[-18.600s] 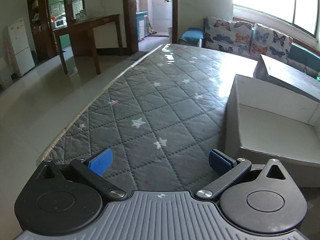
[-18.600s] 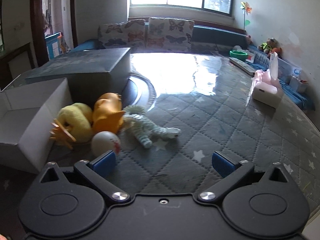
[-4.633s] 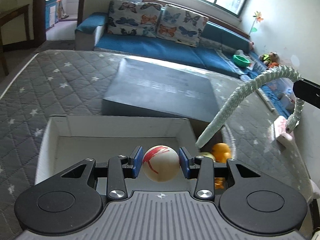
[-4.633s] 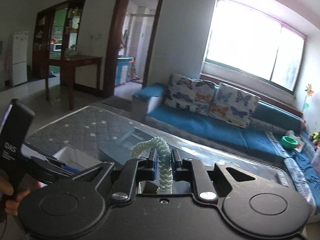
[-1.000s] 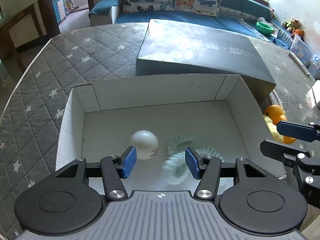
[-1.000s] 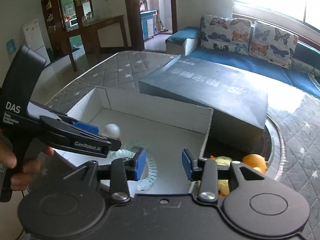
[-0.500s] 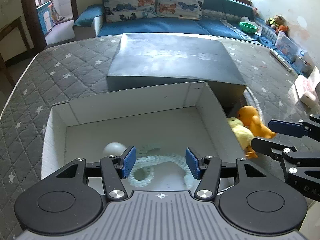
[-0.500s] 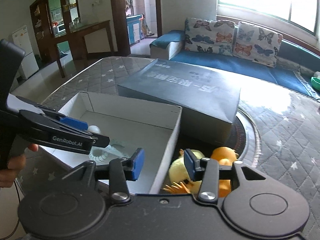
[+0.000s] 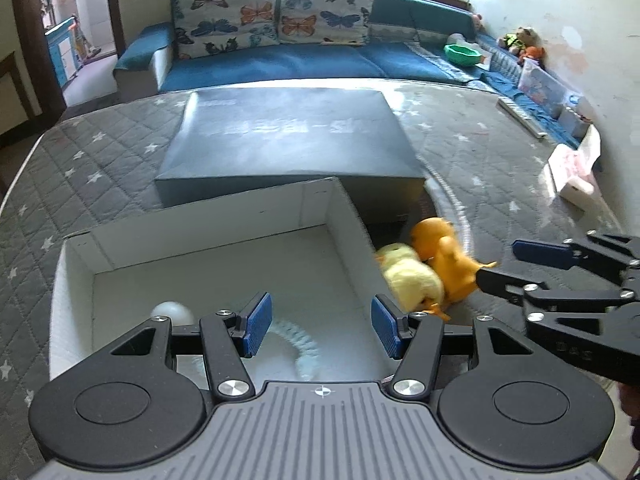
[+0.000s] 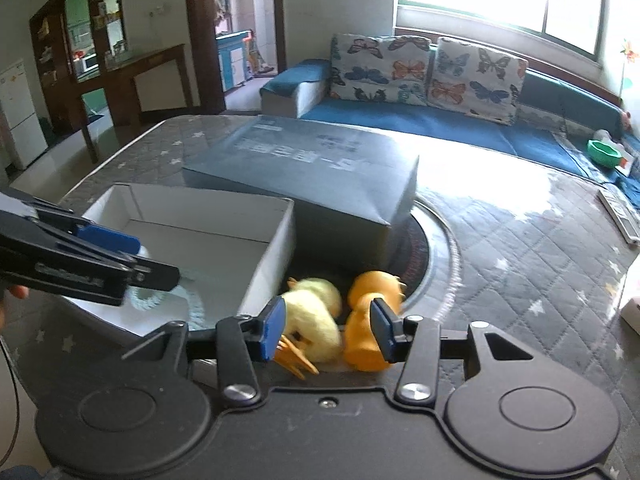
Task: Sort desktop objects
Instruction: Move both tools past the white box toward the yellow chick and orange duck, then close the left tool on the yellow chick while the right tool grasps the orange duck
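Observation:
The open white box [image 9: 208, 220] [image 10: 192, 208] holds a white ball [image 9: 170, 312] and a pale green rope toy [image 9: 298, 344] [image 10: 192, 300]. A yellow plush duck [image 9: 412, 280] [image 10: 316, 314] and an orange toy [image 9: 444, 256] [image 10: 368, 312] lie on the table just right of the box. My left gripper [image 9: 320, 324] is open and empty above the box's near right corner. My right gripper [image 10: 328, 332] [image 9: 500, 264] is open, low over the two toys, with both lying between its fingers.
A dark grey box lid [image 9: 288, 140] [image 10: 316, 164] leans behind the white box. A pink tissue pack [image 9: 572, 176] lies at the table's right edge. The table has a grey quilted cover [image 9: 80, 152]. A blue sofa [image 9: 300, 56] stands beyond.
Both grippers have swung right, away from the box's middle. The right gripper has come down over the yellow duck and orange toy. Ball and rope stay in the box.

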Available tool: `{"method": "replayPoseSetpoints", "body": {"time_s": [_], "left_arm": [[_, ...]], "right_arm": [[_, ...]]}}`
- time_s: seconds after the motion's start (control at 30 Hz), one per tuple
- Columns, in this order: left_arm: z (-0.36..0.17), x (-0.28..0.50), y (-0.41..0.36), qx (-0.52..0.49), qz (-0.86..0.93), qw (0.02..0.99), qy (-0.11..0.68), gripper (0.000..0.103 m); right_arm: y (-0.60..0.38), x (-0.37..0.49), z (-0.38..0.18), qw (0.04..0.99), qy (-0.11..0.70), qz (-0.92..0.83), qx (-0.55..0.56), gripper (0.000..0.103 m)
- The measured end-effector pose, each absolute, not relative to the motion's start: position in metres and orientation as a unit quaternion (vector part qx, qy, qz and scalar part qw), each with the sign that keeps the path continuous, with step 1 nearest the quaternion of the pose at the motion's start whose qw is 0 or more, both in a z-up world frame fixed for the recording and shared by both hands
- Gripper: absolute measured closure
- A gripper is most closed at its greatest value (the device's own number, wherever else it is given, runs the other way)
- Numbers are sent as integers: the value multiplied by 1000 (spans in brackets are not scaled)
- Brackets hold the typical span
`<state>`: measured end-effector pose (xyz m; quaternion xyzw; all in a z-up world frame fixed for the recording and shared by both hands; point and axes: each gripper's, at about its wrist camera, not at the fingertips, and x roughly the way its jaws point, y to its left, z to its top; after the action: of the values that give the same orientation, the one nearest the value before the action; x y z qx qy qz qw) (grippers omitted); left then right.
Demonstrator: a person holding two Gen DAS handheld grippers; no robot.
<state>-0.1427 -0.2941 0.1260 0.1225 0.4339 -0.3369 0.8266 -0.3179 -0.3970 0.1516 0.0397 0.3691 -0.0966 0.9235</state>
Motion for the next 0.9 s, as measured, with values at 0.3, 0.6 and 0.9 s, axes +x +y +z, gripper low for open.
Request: {"method": "replayPoseSetpoints", "body": {"time_s": [0.3, 0.6, 0.9], "left_arm": [[139, -152, -339, 124, -366, 822, 418, 44], [133, -143, -377, 116, -377, 815, 423, 44], [118, -135, -392, 117, -381, 809, 432, 44]], "right_arm": [[-424, -322, 140, 918, 372, -124, 65, 59], [-438, -309, 119, 914, 377, -119, 89, 59], [-449, -289, 98, 908, 384, -116, 119, 59]]}}
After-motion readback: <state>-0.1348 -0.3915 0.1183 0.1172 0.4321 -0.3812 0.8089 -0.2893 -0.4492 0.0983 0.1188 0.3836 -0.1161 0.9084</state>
